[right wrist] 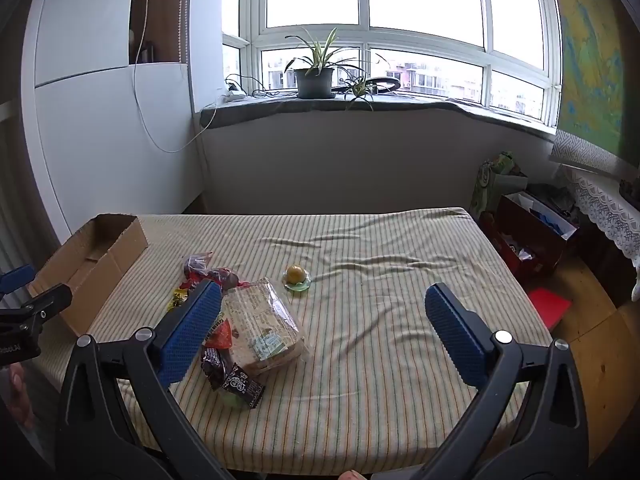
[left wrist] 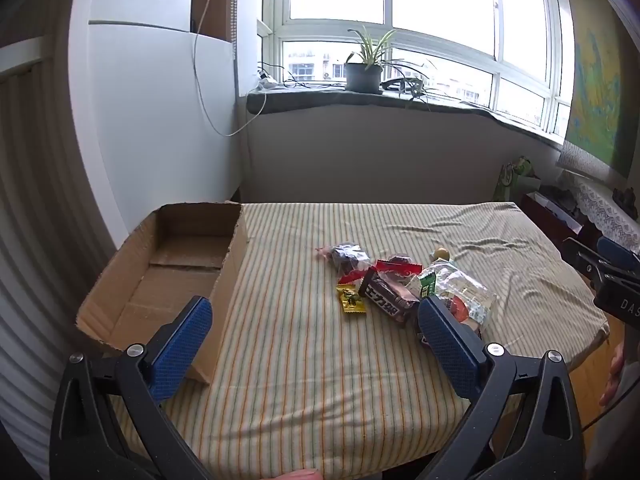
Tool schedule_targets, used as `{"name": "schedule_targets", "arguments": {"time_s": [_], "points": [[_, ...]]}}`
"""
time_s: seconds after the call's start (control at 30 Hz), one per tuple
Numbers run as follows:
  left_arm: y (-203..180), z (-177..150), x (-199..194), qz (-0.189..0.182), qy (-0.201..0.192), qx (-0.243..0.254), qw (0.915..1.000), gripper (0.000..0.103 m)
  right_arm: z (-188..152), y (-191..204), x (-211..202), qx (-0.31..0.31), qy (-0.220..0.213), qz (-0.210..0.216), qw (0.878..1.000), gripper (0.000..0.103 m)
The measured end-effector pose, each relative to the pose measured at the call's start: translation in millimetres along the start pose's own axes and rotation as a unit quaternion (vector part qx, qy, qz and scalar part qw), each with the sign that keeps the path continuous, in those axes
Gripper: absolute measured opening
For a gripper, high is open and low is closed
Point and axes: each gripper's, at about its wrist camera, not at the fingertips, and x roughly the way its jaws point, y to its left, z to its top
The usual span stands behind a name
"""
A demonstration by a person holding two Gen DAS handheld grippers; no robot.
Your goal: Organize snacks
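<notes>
**Snack pile beside the empty box, both grippers wide open**

While the snacks [left wrist: 404, 288] lie in one loose pile on the striped cloth [left wrist: 320, 380], the cardboard box [left wrist: 168, 276] stands well apart from them, at the cloth's left side, w/ nothing inside. In the pile: a yellow candy packet [left wrist: 351, 299] on the side nearest the box, just beside it a dark chocolate bar [left wrist: 386, 300], behind them a red wrapper [left wrist: 400, 269] and a small dark bag [left wrist: 347, 257]. On the side away from the box lies a clear bag of crackers [right wrist: 260, 324]. A round yellow jelly cup [right wrist: 296, 276] sits alone, near the pile but apart, farther from the box.

The left gripper [left wrist: 316, 336] hangs above the cloth btw. box and pile, fingers spread wide, holding nothing. The right gripper [right wrist: 324, 328] is also spread wide and empty; its left pad [right wrist: 192, 332] covers part of the pile in the right wrist view. Behind the box, a window sill w/ a potted plant [left wrist: 364, 68].
</notes>
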Motion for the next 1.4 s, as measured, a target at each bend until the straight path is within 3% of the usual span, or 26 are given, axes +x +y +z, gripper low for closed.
{"name": "schedule_targets", "arguments": {"time_s": [1.4], "points": [[-4, -2, -1, 0.000, 0.003, 0.001, 1.0000, 0.102, -6, 4, 2, -0.013, 0.000, -0.001, 1.000, 0.103]]}}
